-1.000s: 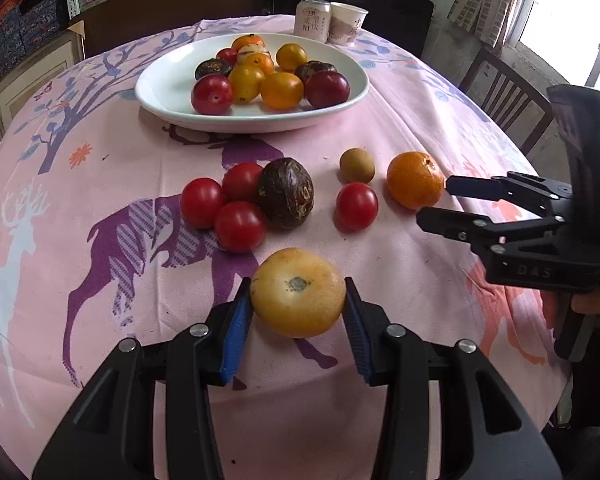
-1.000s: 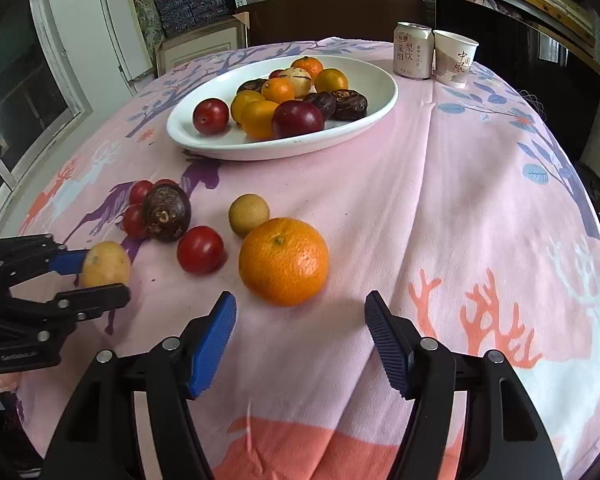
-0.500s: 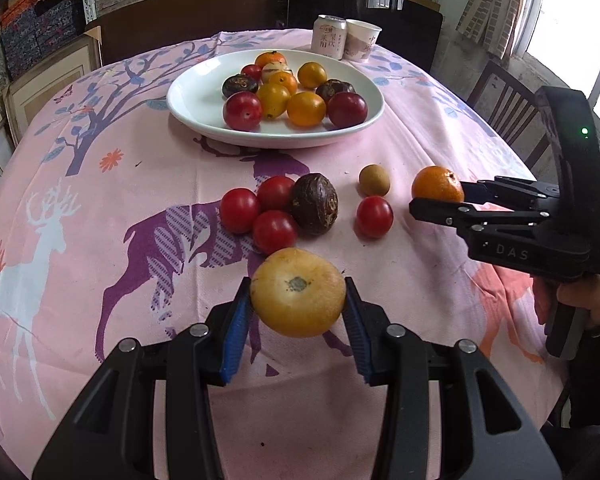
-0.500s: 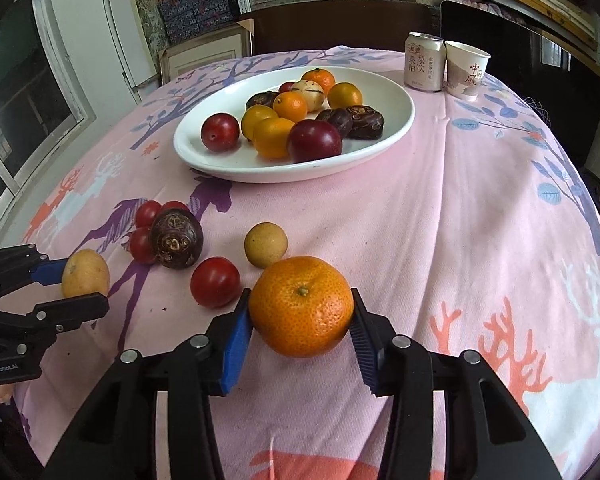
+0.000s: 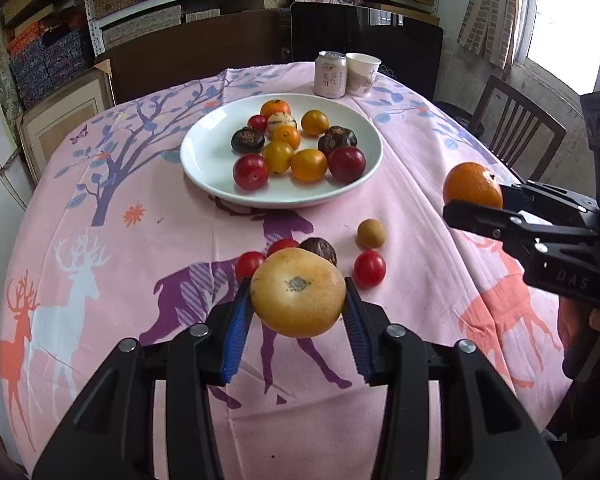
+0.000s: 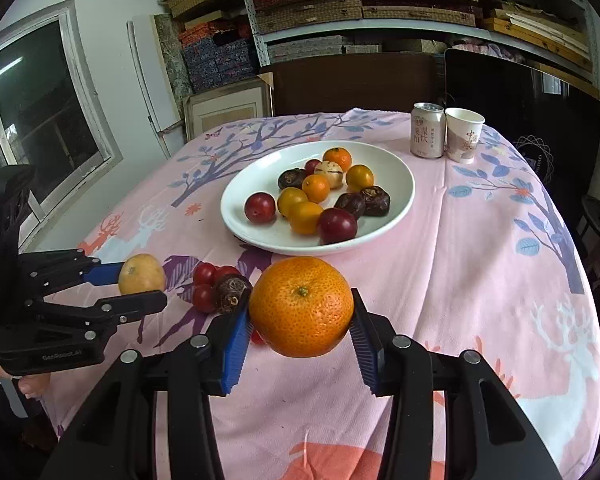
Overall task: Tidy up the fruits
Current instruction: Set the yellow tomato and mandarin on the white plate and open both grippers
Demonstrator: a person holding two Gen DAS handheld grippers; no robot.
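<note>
Right claw [image 6: 300, 326] grips orange [image 6: 301, 306]; plate [image 6: 400, 208] beyond

A: Where does the light come from?
B: Soft daylight. The bright window [image 5: 572, 20] at upper right is blown out to white glare.
A: Sharpness?
B: Crisp centre; the pink deer-printed tablecloth [image 6: 480, 240] bows with fisheye distortion, and the corners fall into black vignette. Shadows are faint.

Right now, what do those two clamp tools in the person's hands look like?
Both are black plastic with silver rivets. Each finger carries a ribbed blue pad. The right gripper has "DAS" in raised letters on its body; the left gripper bears small white lettering, too small to read surely. No cables show.
</note>
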